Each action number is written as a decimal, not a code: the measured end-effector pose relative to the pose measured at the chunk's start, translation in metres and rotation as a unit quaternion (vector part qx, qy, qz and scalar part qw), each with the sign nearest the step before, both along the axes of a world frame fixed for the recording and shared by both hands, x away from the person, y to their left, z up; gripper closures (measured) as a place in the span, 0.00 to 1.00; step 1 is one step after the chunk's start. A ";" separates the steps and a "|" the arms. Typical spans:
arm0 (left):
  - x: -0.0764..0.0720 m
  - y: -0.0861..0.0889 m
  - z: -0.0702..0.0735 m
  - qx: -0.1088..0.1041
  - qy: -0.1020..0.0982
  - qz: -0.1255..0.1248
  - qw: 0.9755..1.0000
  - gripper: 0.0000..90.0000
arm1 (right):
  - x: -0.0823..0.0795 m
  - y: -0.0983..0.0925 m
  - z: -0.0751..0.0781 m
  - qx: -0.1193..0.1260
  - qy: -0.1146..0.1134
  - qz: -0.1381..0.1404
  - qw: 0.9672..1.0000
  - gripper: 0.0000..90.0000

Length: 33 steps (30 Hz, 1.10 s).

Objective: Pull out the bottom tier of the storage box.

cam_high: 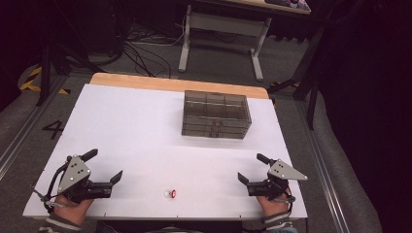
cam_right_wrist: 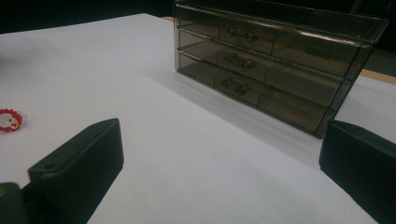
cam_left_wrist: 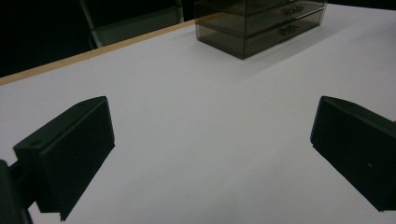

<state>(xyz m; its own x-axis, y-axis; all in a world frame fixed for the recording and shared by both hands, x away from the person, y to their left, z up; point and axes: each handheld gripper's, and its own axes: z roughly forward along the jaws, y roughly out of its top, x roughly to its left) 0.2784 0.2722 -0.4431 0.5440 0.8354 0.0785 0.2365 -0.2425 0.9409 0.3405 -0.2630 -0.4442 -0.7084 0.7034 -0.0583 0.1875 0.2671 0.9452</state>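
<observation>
A smoky see-through drawer box (cam_high: 216, 115) with small handles stands on the white table (cam_high: 136, 126), right of centre toward the back. A small round red-and-white piece (cam_high: 171, 193) lies near the front edge, between my two grippers. My left gripper (cam_high: 103, 166) rests at the front left, its jaws wide open and holding nothing. At the front right, my right gripper (cam_high: 251, 168) is likewise open with nothing in it. The left gripper view has the drawer box (cam_left_wrist: 261, 21) far ahead. In the right gripper view the box (cam_right_wrist: 271, 60) is nearer, and the red piece (cam_right_wrist: 9, 120) lies at the left.
Bare white tabletop (cam_left_wrist: 210, 93) stretches between the grippers and the box. A wooden strip (cam_high: 175, 84) runs along the table's far edge. Beyond it are a floor with cables (cam_high: 141, 48) and another table's grey legs (cam_high: 221, 29).
</observation>
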 end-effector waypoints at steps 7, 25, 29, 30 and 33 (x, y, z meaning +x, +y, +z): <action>0.000 0.000 0.000 0.001 0.001 -0.001 1.000 0.00 | 0.008 0.009 0.006 -0.008 0.007 0.004 1.000 0.01; 0.002 -0.001 -0.001 0.003 0.001 0.000 1.000 0.00 | 0.026 0.026 0.018 -0.012 0.012 0.010 1.000 0.01; 0.002 -0.001 -0.001 0.003 0.001 0.000 1.000 0.00 | 0.029 0.029 0.019 -0.013 0.012 0.012 1.000 0.01; 0.002 -0.001 -0.001 0.002 0.001 -0.001 1.000 0.00 | 0.031 0.032 0.019 -0.013 0.012 0.015 1.000 0.01; 0.002 -0.001 -0.001 0.003 0.002 -0.001 1.000 0.00 | 0.035 0.036 0.021 -0.013 0.011 0.018 1.000 0.01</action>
